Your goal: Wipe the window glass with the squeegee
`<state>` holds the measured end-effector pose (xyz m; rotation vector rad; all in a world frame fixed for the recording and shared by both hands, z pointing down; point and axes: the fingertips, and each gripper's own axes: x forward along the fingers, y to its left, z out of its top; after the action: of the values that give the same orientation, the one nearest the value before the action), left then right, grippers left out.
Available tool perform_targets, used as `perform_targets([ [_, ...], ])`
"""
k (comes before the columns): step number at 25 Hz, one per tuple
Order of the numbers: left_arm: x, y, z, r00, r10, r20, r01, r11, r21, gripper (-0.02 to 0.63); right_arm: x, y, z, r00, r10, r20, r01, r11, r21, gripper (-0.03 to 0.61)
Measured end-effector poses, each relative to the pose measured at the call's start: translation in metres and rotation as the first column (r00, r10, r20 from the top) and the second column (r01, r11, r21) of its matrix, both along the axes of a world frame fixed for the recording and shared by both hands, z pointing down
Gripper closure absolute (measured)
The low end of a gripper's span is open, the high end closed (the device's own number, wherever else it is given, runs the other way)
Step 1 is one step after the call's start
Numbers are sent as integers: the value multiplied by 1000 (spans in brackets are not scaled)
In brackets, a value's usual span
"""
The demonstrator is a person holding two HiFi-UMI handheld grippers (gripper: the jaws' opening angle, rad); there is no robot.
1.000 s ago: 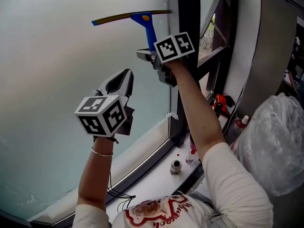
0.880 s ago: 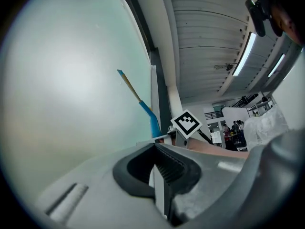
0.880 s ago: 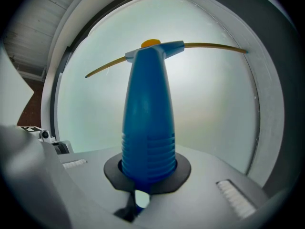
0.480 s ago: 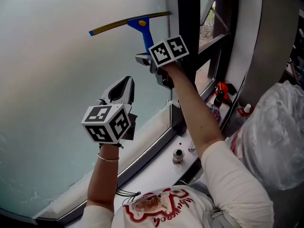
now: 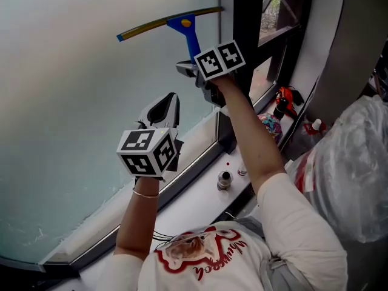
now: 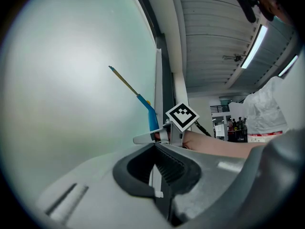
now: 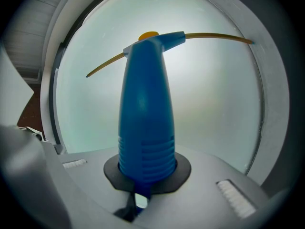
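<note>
A squeegee with a blue handle (image 5: 190, 36) (image 7: 145, 123) and a thin yellow blade (image 5: 163, 23) (image 7: 214, 36) rests against the frosted window glass (image 5: 73, 90), its blade reaching the dark frame at the right. My right gripper (image 5: 197, 71) (image 7: 138, 194) is shut on the handle's lower end, held up high. In the left gripper view the squeegee (image 6: 143, 104) shows ahead at a distance. My left gripper (image 5: 163, 111) (image 6: 159, 175) hangs lower and to the left, close to the glass, jaws shut with nothing between them.
A dark vertical window frame (image 5: 245, 47) stands just right of the squeegee. Below runs a white sill (image 5: 188, 208) with a small metal fitting (image 5: 224, 180) and a bottle (image 5: 242, 171). A red tool (image 5: 283, 114) and a large plastic bag (image 5: 351, 168) lie at the right.
The squeegee and right gripper dipped slightly, then came back up along the glass. The left gripper drifted right and a little lower in the view.
</note>
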<state>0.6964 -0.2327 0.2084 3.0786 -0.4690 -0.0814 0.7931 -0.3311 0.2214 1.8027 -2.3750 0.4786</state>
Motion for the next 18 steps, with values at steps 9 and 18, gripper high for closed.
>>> perform_targets([
  [9, -20, 5, 44, 997, -34, 65, 37, 999, -39, 614, -4, 7, 60, 1000, -5, 3, 5, 998, -64, 551],
  [18, -35, 8, 74, 992, -63, 113, 72, 995, -75, 614, -10, 14, 108, 999, -11, 50, 16, 994, -107, 551],
])
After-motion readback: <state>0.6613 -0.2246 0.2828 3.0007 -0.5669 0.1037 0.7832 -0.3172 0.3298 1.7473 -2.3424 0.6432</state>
